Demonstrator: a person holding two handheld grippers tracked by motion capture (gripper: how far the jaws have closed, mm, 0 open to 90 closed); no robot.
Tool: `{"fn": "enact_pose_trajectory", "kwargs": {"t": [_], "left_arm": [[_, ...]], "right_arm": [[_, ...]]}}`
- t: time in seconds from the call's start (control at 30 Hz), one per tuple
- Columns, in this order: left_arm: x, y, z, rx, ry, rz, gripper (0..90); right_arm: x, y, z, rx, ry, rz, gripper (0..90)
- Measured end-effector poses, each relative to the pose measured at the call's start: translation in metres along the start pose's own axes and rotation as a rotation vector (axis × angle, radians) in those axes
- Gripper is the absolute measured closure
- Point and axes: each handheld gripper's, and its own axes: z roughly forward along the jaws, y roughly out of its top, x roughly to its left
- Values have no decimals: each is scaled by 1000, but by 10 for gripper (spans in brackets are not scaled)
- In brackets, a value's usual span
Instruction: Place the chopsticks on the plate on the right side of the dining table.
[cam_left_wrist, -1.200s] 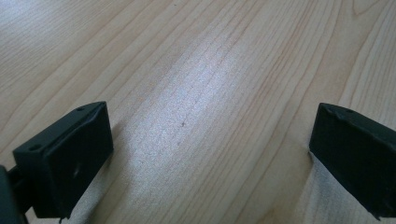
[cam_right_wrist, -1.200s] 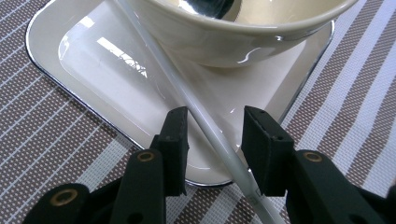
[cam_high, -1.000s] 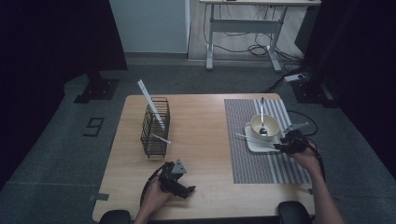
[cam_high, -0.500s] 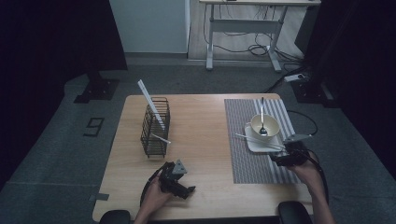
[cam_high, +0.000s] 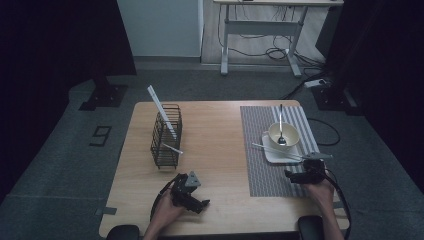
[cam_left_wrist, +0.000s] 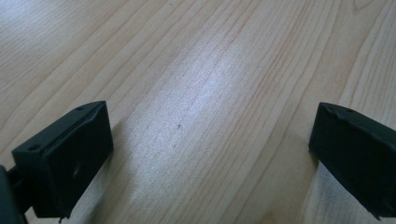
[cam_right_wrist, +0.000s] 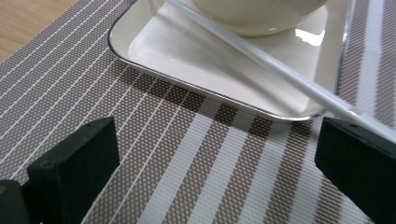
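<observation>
Left of centre in the high view, a wire basket (cam_high: 166, 136) holds white sticks. Below it, lower middle, my left gripper (cam_high: 193, 199) rests on the wooden table (cam_high: 215, 140), jaws wide apart and empty. At lower right, my right gripper (cam_high: 299, 175) has just been opening over the striped placemat (cam_high: 260, 150); nothing sits between its jaws. Just above lies a white stick (cam_high: 277, 151) across the tray (cam_high: 272, 156) beside the bowl (cam_high: 283, 134).

A long white chopstick (cam_high: 277, 151) lay flat across the near part of a white rectangular tray (cam_high: 270, 154), just in front of the cream bowl (cam_high: 284, 134) standing on it, one end jutting past the tray's edge over the striped placemat (cam_high: 260, 170).
</observation>
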Motion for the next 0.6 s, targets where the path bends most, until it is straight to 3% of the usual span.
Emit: {"fn": "enact_pose_trajectory", "kwargs": {"t": [0.27, 0.6], "left_arm": [[0, 0, 0, 0, 0, 0, 0], [-1, 0, 1, -2, 2, -4, 0]], "right_arm": [[-7, 2, 15, -9, -58, 3, 0], [-16, 7, 24, -14, -65, -22, 0]]}}
